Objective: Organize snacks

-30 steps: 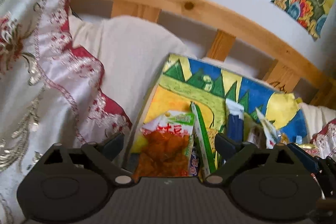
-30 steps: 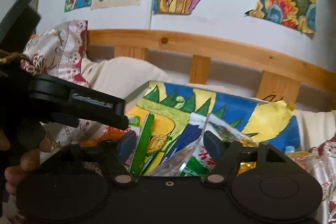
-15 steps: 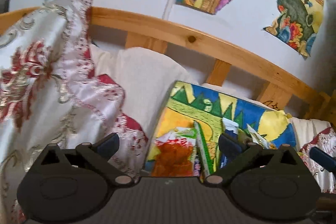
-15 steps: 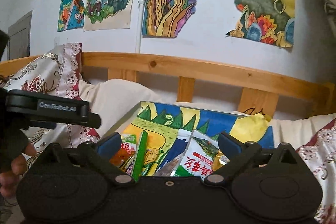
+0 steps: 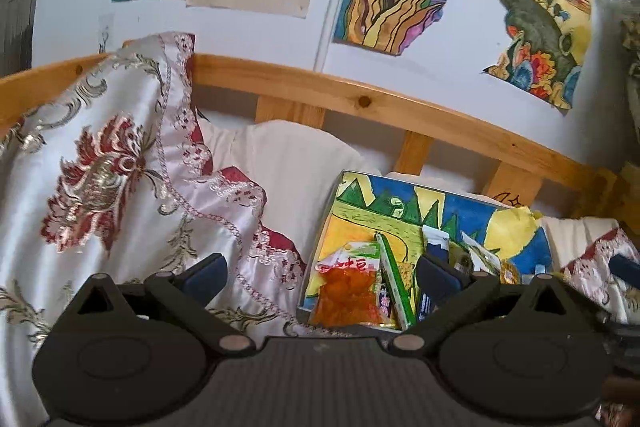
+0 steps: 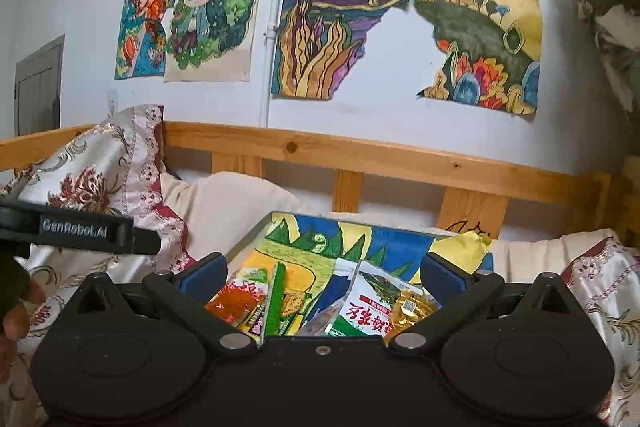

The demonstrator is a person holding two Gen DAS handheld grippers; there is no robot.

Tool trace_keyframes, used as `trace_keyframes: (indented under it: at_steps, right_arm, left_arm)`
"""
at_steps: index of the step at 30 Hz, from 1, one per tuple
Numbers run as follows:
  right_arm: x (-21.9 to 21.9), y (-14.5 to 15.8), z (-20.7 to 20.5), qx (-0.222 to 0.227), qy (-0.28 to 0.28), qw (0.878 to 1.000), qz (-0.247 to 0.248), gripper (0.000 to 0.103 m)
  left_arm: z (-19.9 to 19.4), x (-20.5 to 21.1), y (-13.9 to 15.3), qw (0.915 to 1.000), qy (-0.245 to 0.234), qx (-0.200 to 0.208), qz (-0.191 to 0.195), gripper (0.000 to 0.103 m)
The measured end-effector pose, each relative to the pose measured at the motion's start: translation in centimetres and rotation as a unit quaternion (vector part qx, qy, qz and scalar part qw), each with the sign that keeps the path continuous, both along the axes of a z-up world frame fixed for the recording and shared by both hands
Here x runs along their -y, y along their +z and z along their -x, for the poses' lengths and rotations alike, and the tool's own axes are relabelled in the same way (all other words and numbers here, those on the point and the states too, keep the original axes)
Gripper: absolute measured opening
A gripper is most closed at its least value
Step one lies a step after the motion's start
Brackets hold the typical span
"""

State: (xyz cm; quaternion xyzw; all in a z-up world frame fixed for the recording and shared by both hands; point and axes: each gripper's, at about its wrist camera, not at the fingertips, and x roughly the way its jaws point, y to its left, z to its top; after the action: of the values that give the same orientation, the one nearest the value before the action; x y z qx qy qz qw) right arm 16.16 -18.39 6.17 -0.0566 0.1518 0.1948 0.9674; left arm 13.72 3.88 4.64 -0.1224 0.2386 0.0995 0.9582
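Both tongs stand wide apart with nothing between their pads. The left tongs (image 5: pixel 320 275) hover above the bed, their left pad over the embroidered quilt (image 5: pixel 100 179) and their right pad in front of the box (image 5: pixel 516 227). The right tongs' (image 6: pixel 322 273) jaws are still widening; they hang over the box (image 6: pixel 400 235), which looks through the gap between the pads. The box is a shallow tray lined with a bright drawing of green peaks, blue sky and yellow ground; it rests on the bed near the wooden rail (image 6: pixel 400 155), with a cream pillow (image 6: pixel 232 203) just beside its left edge and quilt off its right edge. The snacks lie in the box along its near edge: an orange packet (image 6: pixel 236 297) at the left, a green stick (image 6: pixel 276 297) beside it, a blue pouch (image 6: pixel 336 287) in the middle, a green-and-white bag (image 6: pixel 370 301) overlapping that pouch, and a yellow packet (image 6: pixel 412 309) at the right. In the left view the orange packet (image 5: pixel 348 291) and green stick (image 5: pixel 394 283) sit between the pads' line of sight, untouched. At the right view's left edge a hand (image 6: pixel 16 311) holds the other tool's black handle. Coloured drawings (image 6: pixel 332 23) cover the wall above the rail.
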Motion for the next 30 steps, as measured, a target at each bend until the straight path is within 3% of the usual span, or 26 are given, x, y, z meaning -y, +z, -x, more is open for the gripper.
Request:
trace_keyframes:
  at_steps: [11,17,24,30]
  right_arm:
    - [0.8,2.4,4.6,0.024,-0.029,0.999,-0.02,0.102]
    - [1.8,3.0,6.8,0.02,-0.054,0.998,-0.034,0.102]
    - [2.5,2.9,9.2,-0.005,-0.085,0.996,-0.033,0.102]
    - [3.4,2.2,11.5,-0.012,-0.098,0.995,-0.027,0.102]
  left_arm:
    - [4.6,-0.1,0.7,0.9998,-0.006,0.01,-0.018,0.102]
    - [6.3,0.1,1.0,0.9997,-0.015,0.017,-0.011,0.102]
    - [8.6,0.9,1.0,0.9984,-0.048,0.015,0.026,0.102]
    - [10.5,1.5,0.7,0.9972,-0.069,0.026,0.004,0.103]
